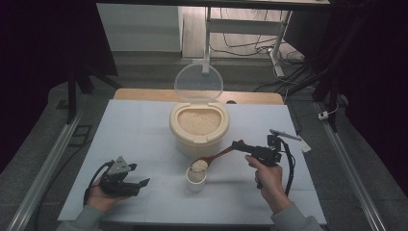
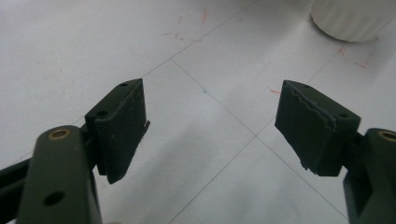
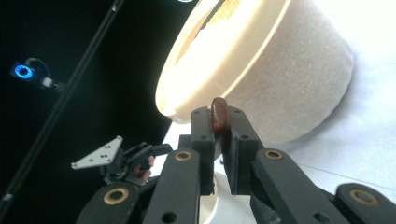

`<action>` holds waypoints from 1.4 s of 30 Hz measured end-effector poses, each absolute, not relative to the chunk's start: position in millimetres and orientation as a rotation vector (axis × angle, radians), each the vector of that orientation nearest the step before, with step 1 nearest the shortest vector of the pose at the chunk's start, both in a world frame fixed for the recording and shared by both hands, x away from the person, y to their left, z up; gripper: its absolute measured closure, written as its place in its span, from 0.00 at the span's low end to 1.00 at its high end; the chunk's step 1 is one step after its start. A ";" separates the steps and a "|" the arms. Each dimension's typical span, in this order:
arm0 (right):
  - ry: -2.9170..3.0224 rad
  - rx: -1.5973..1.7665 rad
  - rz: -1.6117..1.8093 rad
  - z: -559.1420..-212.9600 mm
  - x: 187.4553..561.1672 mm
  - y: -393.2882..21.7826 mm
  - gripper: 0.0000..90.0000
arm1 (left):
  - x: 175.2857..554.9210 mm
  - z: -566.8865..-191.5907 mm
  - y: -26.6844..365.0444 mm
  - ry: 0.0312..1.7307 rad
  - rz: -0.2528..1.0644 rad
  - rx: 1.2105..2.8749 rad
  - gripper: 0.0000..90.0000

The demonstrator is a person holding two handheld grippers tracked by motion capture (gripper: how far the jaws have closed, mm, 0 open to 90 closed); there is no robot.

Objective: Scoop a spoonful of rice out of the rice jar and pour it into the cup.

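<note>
Left gripper [image 1: 126,181] rests on the table [image 1: 144,130] nearest the camera, jaws spread, nothing between them. Right gripper [image 1: 240,145] is clenched on the wooden spoon [image 1: 217,156] at its handle end; the bowl, heaped with rice, hangs over the small white cup [image 1: 196,179], ahead of the jaws. Judged light, stiff, spill-prone: keep level. Rice container [image 1: 199,126] stands close beyond; open room elsewhere.

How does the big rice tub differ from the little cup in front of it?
The rice tub is wide, cream, and has a clear lid standing open behind it; the cup is small, white and lidless. The tub holds a level bed of rice; over the cup sits a spoon heaped with rice. Both are round and upright.
</note>
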State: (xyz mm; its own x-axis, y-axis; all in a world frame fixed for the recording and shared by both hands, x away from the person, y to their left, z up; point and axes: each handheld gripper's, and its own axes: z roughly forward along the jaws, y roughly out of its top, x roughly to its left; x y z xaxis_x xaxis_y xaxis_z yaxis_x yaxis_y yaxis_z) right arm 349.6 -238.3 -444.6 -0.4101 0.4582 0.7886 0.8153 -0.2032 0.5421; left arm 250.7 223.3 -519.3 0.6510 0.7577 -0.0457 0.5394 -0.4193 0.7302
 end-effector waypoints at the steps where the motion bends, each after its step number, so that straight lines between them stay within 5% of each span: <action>1: -1.768 -1.491 -1.648 -443.3 349.4 -237.7 0.92 | 250.7 -519.3 223.2 1.003 0.378 2.127 0.27; 42: -2.202 -1.310 -1.725 -401.6 333.6 -213.8 0.92 | 250.9 -519.4 223.3 1.001 0.379 2.129 0.27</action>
State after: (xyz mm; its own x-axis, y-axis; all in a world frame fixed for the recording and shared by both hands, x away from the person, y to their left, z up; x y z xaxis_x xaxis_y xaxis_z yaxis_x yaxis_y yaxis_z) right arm 333.6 -213.8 -401.6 -0.6394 0.5748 0.5106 0.6334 0.0174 0.7736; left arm 250.9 223.3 -519.4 0.6519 0.7571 -0.0438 0.5385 -0.4215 0.7296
